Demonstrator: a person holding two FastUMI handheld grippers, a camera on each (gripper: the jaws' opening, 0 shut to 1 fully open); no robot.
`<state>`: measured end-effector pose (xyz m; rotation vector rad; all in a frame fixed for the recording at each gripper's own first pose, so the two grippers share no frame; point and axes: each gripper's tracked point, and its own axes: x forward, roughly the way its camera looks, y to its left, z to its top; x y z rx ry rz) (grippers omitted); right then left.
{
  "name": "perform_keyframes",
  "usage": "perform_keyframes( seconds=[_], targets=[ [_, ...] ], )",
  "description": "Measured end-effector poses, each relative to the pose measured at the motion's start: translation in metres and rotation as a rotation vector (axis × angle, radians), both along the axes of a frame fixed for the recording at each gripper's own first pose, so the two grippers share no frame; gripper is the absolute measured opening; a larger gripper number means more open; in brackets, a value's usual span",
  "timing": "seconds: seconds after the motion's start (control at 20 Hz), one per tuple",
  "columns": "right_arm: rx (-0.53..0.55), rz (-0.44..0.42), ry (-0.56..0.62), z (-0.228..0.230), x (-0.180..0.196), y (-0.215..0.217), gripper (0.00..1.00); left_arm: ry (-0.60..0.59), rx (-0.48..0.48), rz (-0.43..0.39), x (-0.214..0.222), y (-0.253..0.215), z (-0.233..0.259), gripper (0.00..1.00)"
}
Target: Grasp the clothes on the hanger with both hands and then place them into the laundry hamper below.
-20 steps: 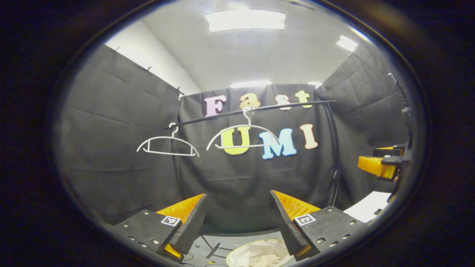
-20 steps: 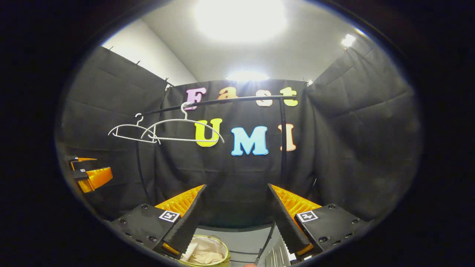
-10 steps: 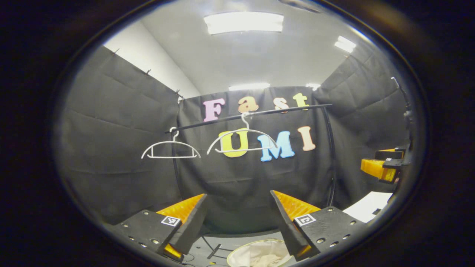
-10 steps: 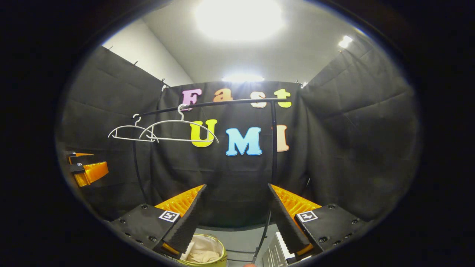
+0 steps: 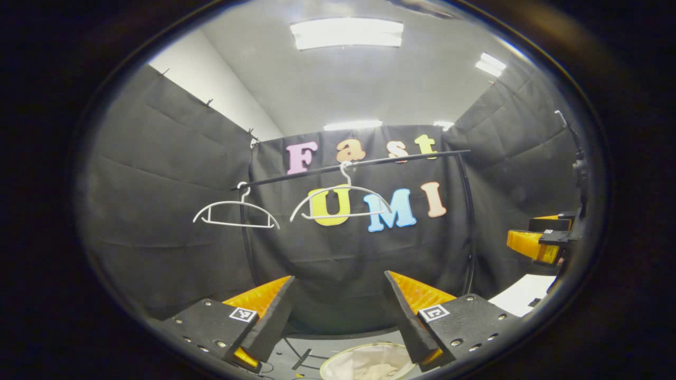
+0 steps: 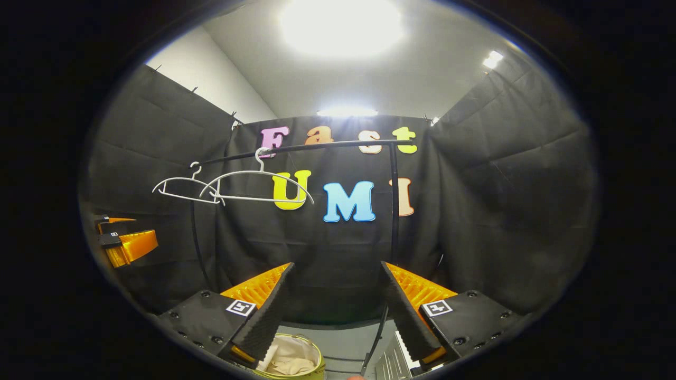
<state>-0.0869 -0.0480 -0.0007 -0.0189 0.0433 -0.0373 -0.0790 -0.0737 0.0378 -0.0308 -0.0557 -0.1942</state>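
Two bare white hangers (image 5: 236, 215) (image 5: 340, 203) hang on a black rail (image 5: 369, 161); both hangers (image 6: 186, 189) (image 6: 259, 186) also show in the right gripper view. The hamper (image 5: 364, 364) stands on the floor below with cream cloth (image 6: 289, 359) inside it. My left gripper (image 5: 338, 311) is open with nothing between its fingers, held above the hamper. My right gripper (image 6: 335, 309) is open too, with the yellow-rimmed hamper (image 6: 317, 364) below its left finger. Each gripper appears at the edge of the other's view: the right gripper (image 5: 541, 240) far right, the left gripper (image 6: 124, 243) far left.
The rail stands on a black upright post (image 6: 393, 211) and a curved left leg (image 5: 245, 248). Black cloth walls close the booth on three sides. A white flat surface (image 5: 523, 293) lies low at the right. A ridged grey object (image 6: 393, 361) sits on the floor beside the hamper.
Both grippers stay open and shift only slightly. The left hanger swings a little on the rail.
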Motion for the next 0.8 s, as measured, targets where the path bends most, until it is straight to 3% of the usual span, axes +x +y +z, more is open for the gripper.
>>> perform_keyframes(
  seconds=[0.8],
  targets=[
    [0.007,0.042,-0.013,-0.003,0.022,0.008,0.99,0.002,-0.024,0.045,0.015,0.007,-0.016,0.95]
  ],
)
